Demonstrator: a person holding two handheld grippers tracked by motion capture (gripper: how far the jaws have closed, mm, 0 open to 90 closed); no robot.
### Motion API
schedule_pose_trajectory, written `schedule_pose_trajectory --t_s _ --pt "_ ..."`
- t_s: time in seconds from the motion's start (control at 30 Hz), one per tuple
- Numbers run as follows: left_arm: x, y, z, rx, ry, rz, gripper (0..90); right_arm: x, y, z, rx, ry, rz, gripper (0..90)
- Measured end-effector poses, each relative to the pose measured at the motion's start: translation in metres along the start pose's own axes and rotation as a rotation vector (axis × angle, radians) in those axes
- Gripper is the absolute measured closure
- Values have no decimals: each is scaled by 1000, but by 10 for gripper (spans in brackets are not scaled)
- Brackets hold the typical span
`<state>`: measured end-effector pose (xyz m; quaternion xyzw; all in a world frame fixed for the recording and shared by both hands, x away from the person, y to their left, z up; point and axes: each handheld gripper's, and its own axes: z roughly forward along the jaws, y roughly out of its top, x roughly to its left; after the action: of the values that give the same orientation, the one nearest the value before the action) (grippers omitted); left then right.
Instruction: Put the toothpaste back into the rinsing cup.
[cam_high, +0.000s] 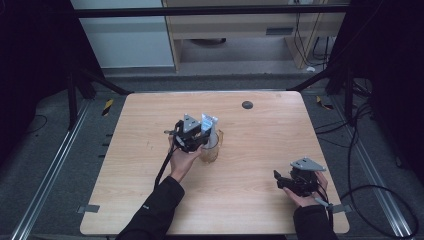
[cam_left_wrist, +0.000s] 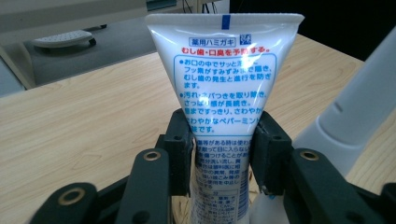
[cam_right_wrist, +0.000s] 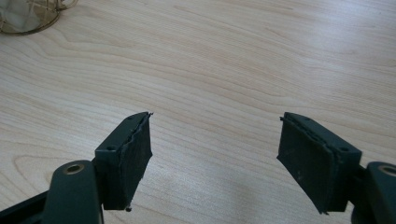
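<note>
Standing a white toothpaste tube (cam_left_wrist: 224, 84) in a clear glass cup (cam_high: 210, 150) near the table's (cam_high: 150, 210) middle is being finished; the left gripper's (cam_left_wrist: 223, 140) fingers are flanking it, barely touching. Withdrawing cleanly is probably being called for next. The right gripper's (cam_right_wrist: 215, 154) fingers are being held apart, empty.

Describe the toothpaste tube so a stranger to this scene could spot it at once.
Start at the wooden table and find the clear glass cup near its middle. The toothpaste tube stands upright in it, between the left gripper jaws. It is white with blue and red Japanese print, its flat crimped end on top, unlike the plain white handle beside it.
</note>
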<state>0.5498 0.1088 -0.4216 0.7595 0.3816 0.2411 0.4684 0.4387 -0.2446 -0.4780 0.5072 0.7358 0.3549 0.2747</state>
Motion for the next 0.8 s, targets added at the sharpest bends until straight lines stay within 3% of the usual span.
schedule_pose_trajectory --t_s 0.13,0.23,0.43,0.53,0.8 --pt "3 -4 -2 47 -2 18 589 1 0 0 1 1 0 257" --pt "5 -8 -6 40 -13 6 570 1 0 0 0 -1 0 257" --pt "8 -9 -15 41 -12 26 500 1 0 0 1 -1 1 256" --pt "9 -9 -23 26 -21 20 472 1 0 0 3 -2 1 256" --pt "11 -16 -54 45 -13 50 394 1 0 -1 0 -4 0 255"
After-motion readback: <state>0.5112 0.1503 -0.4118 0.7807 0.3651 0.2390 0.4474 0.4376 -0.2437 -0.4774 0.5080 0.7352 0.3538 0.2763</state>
